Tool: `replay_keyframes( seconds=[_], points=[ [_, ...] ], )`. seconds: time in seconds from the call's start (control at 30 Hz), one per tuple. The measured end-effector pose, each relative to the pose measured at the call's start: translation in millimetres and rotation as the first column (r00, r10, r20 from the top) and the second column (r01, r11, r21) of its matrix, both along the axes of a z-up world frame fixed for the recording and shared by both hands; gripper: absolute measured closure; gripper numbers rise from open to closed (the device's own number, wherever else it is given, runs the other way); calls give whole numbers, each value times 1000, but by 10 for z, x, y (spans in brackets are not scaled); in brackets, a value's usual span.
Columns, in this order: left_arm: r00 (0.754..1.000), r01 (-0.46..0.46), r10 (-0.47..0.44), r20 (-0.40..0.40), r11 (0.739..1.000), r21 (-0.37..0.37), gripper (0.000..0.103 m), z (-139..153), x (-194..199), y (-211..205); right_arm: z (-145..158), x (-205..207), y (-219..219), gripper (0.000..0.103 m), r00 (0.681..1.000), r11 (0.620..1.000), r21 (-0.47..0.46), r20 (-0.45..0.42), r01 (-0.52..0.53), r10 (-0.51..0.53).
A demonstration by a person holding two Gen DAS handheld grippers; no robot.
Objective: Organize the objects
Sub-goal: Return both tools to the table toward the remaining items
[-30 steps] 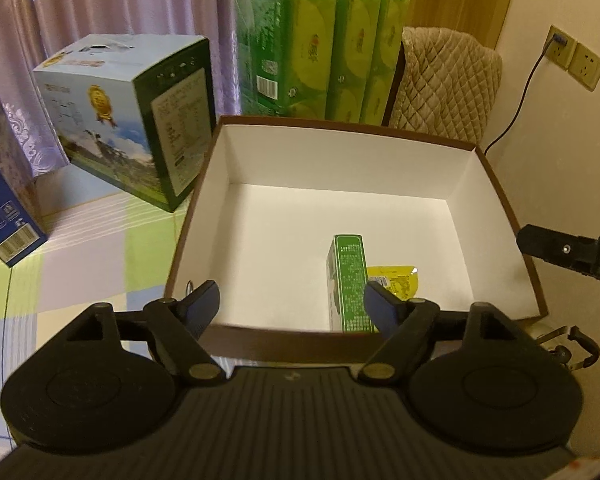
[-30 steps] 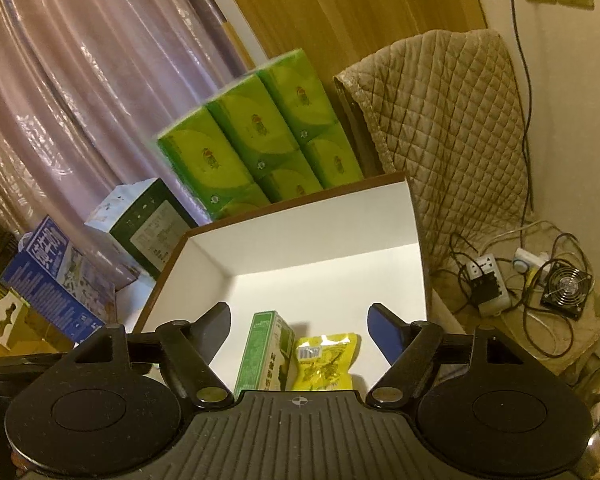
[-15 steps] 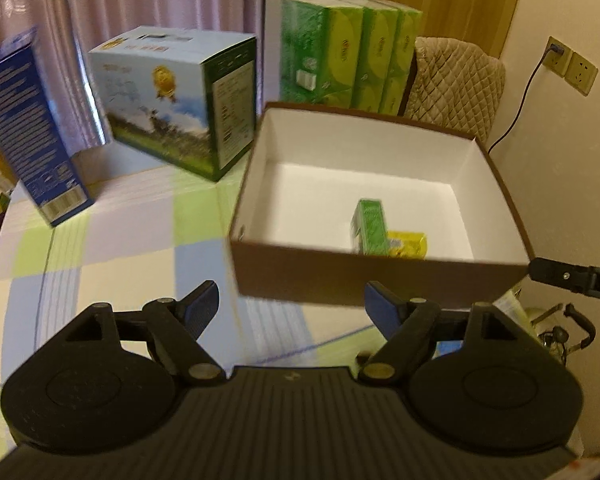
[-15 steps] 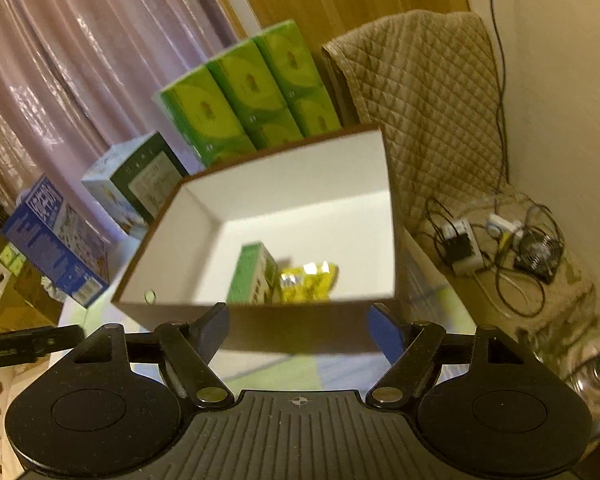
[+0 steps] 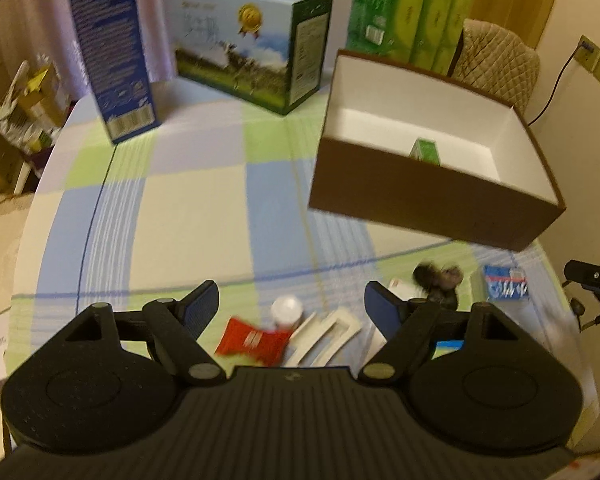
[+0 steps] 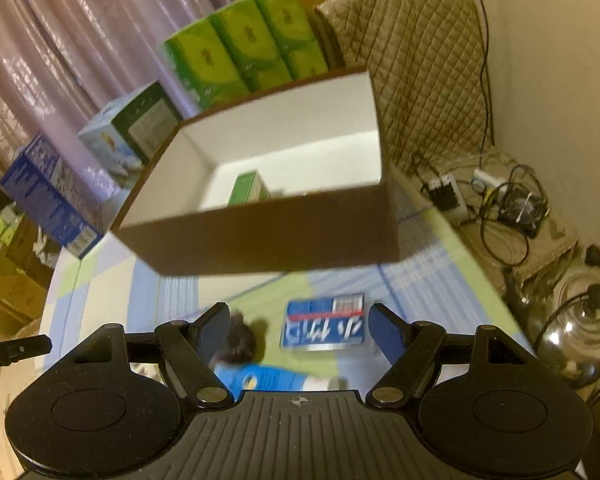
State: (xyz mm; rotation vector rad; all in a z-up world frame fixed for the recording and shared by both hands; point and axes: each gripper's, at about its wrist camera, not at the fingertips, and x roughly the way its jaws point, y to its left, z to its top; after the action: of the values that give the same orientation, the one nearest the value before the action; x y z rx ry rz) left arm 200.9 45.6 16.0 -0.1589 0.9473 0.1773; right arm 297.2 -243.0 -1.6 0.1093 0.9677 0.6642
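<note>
While the left gripper [image 5: 290, 300] hovers with fingers spread wide and empty, a red foil packet [image 5: 252, 340] lies below between them — the brown cardboard box [image 5: 432, 196] sits beyond. From the right wrist, the right gripper [image 6: 298, 322] gapes equally, holding nothing, above a flat blue packet [image 6: 324, 322].

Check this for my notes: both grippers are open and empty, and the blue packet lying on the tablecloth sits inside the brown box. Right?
Not quite. The blue packet lies on the tablecloth in front of the brown box, not inside it, as the right wrist view shows. Both the left gripper and right gripper are open and empty.
</note>
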Motion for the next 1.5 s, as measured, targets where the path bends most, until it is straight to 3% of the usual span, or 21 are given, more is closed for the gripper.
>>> replay_keyframes(
  seconds=[0.43,0.63,0.87,1.1,1.2,1.3,1.5],
  points=[
    [996,-57,55,-75,998,-25,26,-260,-452,192,-378,-240,155,30,994,991,-78,-39,-106,103],
    [991,-86,82,-110,996,-30,26,-381,-549,229,-525,-278,272,30,974,969,-107,-8,-224,224],
    [983,-127,123,-138,992,-20,26,-468,-636,318,-657,-246,451,30,918,912,-164,71,-375,390],
    [978,-155,150,-147,988,-27,26,-507,-739,362,-905,-215,612,42,831,821,-248,94,-514,548],
    [975,-170,164,-152,985,-27,26,-516,-793,380,-956,-255,626,47,809,797,-276,100,-537,580],
    [971,-186,179,-155,982,-30,26,-530,-836,409,-939,-335,616,62,787,775,-290,104,-561,608],
    [971,-187,178,-160,982,-39,26,-558,-842,406,-937,-555,539,62,778,761,-274,66,-588,625]
  ],
)
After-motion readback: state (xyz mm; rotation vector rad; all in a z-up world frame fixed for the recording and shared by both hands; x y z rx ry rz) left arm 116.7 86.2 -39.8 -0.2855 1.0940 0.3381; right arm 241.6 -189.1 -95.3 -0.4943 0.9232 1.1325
